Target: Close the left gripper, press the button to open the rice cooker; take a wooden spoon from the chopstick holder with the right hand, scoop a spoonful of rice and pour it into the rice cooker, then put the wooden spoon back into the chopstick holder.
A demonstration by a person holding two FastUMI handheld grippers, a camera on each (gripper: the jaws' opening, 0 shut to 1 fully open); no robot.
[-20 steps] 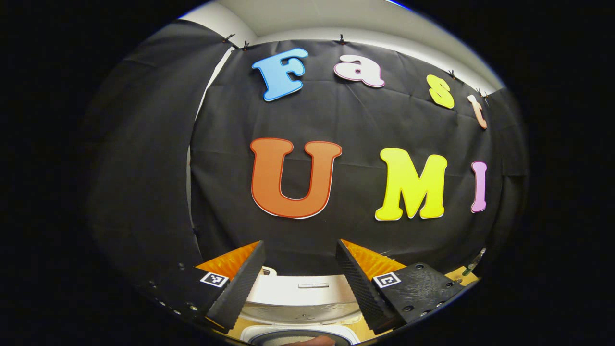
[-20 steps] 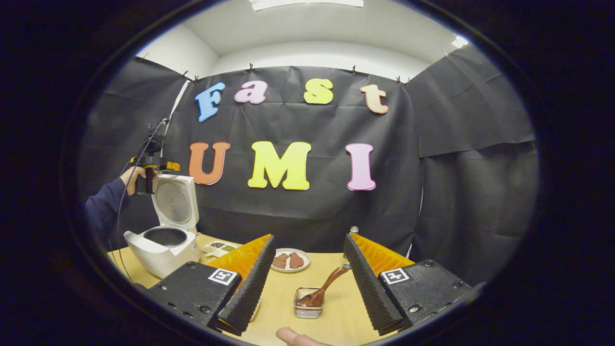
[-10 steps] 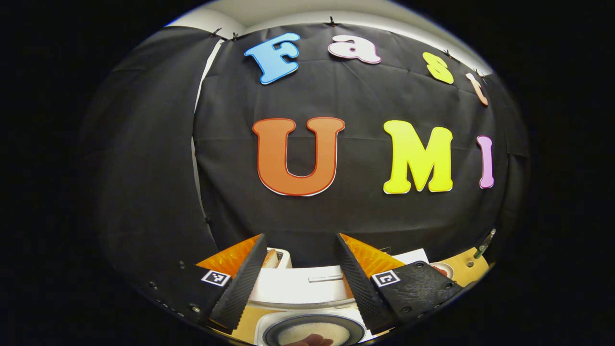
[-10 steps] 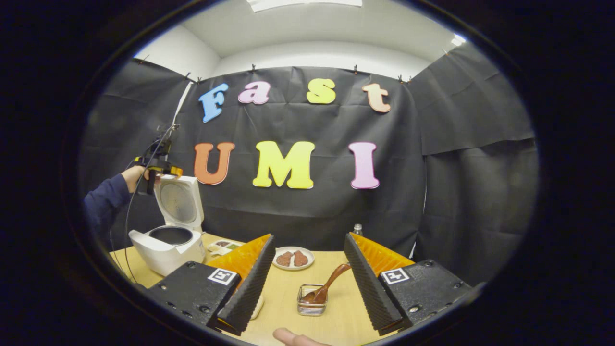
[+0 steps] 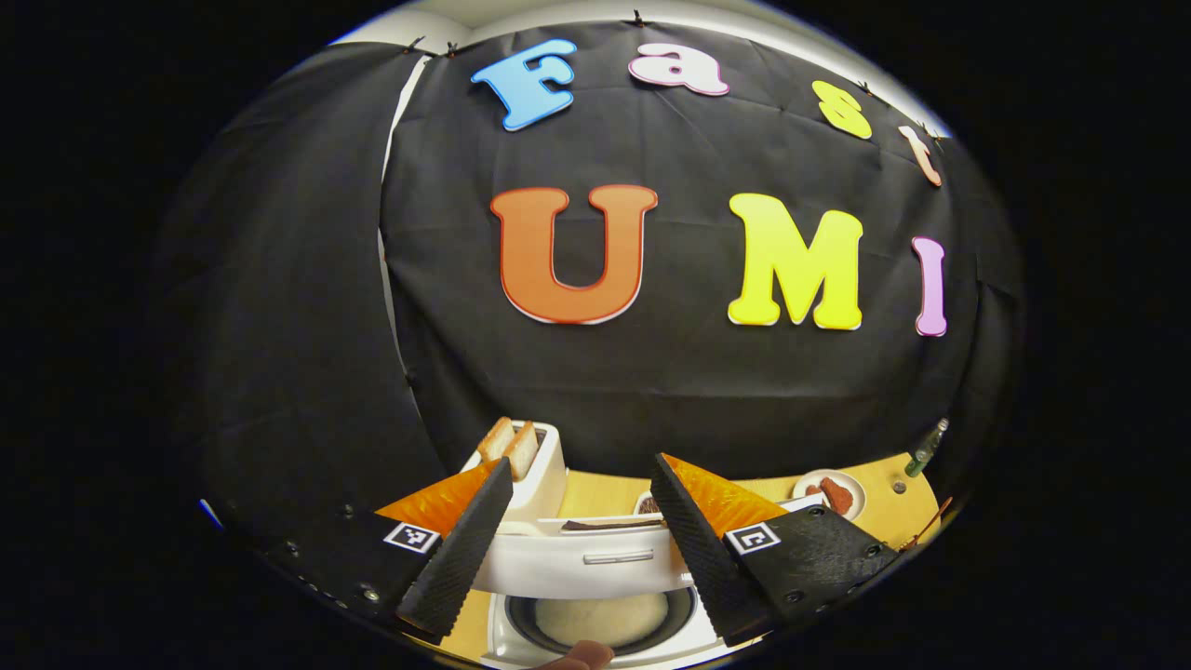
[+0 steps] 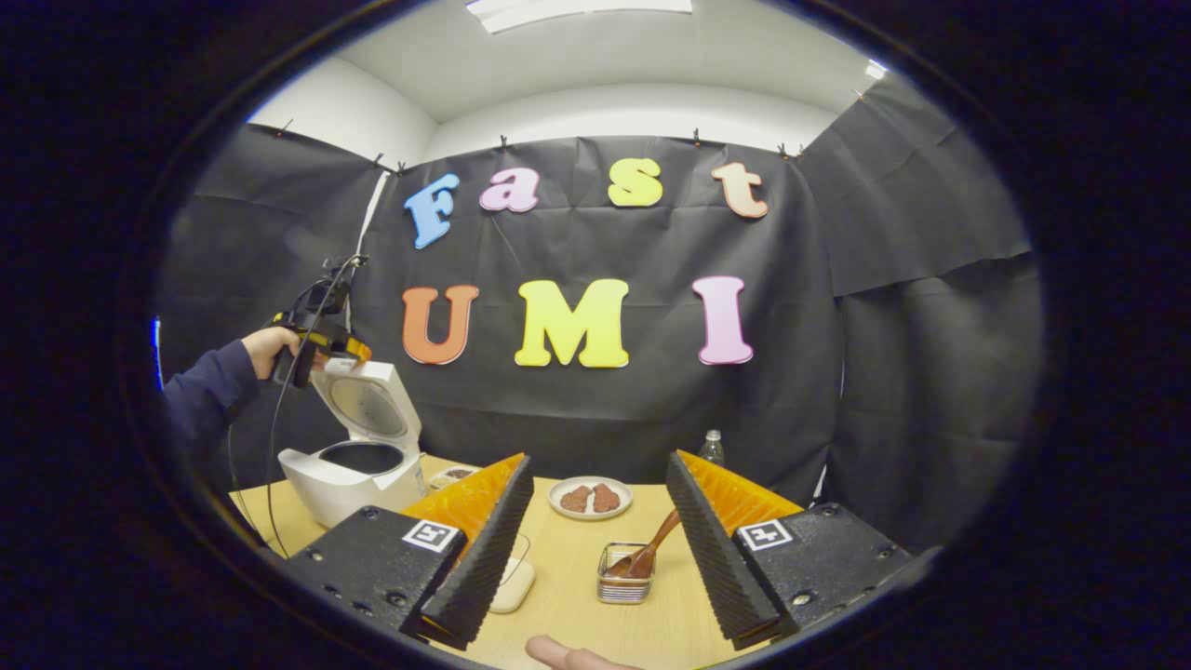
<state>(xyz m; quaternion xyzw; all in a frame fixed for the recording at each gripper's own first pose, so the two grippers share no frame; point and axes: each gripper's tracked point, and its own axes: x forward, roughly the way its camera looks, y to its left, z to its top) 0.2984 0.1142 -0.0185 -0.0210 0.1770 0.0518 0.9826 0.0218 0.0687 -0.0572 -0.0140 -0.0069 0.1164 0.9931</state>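
Observation:
The white rice cooker (image 6: 358, 470) stands at the table's left with its lid (image 6: 372, 405) raised. A hand holds my left gripper (image 6: 321, 340) at the lid's top edge. In the left gripper view my left gripper (image 5: 581, 465) is open, the lid's edge (image 5: 582, 558) lies across the gap between its fingers, and the inner pot (image 5: 600, 619) with white rice is below. My right gripper (image 6: 597, 461) is open above the table. Ahead of it, the wooden spoon (image 6: 656, 549) leans in the wire chopstick holder (image 6: 625, 584). A white rice bowl (image 6: 514, 586) is partly hidden behind a finger.
A white toaster (image 5: 526, 461) with bread slices stands behind the cooker. A plate (image 6: 589, 498) with brown food sits mid-table, a bottle (image 6: 710, 447) at the back by the wall, and a small dish tray (image 6: 451, 475) beside the cooker. A fingertip (image 6: 558, 654) shows at the bottom edge.
My left gripper has tipped downward over the lid, bringing the toaster, table and more of the pot into its view. The lid leans further forward. The right gripper's view shifted slightly; both stay open.

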